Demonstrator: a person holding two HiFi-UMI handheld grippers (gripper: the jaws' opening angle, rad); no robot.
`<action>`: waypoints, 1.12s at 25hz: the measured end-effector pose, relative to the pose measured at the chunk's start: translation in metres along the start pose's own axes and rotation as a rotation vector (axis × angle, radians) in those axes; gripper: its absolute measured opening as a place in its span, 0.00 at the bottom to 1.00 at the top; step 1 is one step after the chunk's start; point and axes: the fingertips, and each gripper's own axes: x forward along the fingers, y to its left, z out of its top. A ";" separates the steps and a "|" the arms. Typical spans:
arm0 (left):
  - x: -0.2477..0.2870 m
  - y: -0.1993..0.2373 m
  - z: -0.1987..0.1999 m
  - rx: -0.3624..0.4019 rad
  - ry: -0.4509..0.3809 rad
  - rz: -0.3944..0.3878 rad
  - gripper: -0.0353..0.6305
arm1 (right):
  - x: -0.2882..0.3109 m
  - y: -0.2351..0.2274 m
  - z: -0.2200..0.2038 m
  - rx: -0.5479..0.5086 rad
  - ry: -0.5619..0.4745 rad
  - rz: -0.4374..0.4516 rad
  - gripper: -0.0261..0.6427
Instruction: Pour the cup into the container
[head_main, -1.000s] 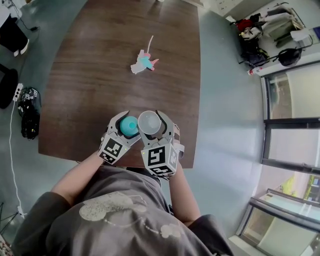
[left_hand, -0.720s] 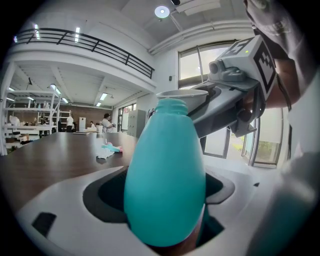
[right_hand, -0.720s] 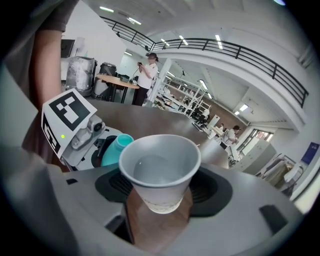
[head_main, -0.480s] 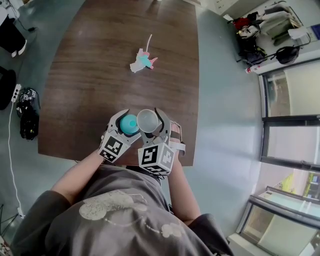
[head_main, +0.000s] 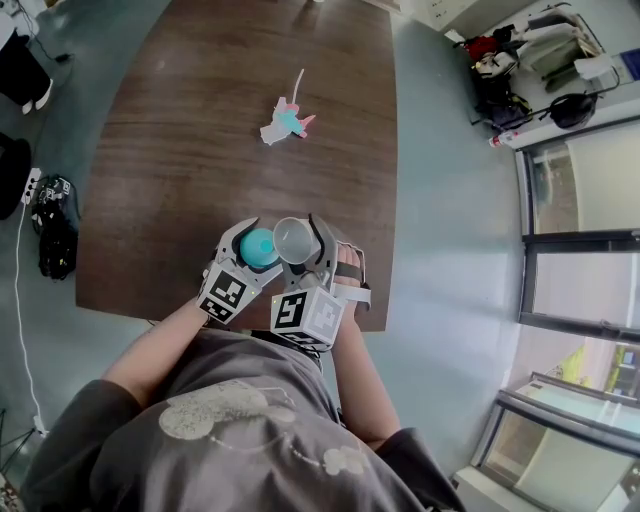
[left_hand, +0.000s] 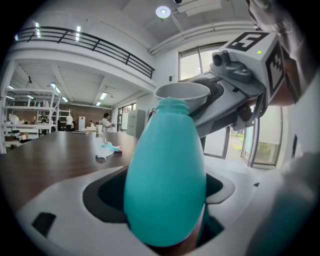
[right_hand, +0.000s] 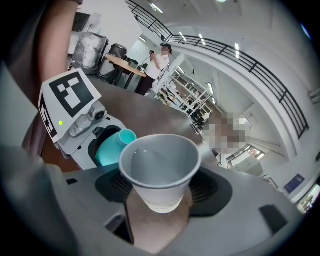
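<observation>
1. Two grippers, one in each hand, side by side over the near edge of the one dark wooden table (head_main: 190, 160).
2. Left gripper (head_main: 258, 240): jaws set wide and clamped on the body of the single teal container (left_hand: 165, 175), which stands upright with its open neck on top.
3. Right gripper (head_main: 299, 238): jaws set wide and holding the one white cup (right_hand: 159, 167) by its lower wall, mouth open upward.
4. The cup's rim sits just beside and slightly above the container's neck; I cannot tell whether they touch.
5. One small pink-and-teal toy (head_main: 286, 122) lies farther up the table, well apart from both grippers.
</observation>
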 end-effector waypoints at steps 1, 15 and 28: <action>0.000 0.000 0.000 -0.001 0.000 0.000 0.68 | 0.000 0.000 -0.001 -0.005 0.007 -0.005 0.49; 0.001 0.002 -0.001 -0.004 -0.001 -0.004 0.68 | 0.000 -0.004 0.002 -0.113 0.081 -0.072 0.49; 0.001 0.001 0.000 -0.004 0.001 -0.005 0.68 | -0.002 -0.007 0.001 -0.181 0.138 -0.124 0.49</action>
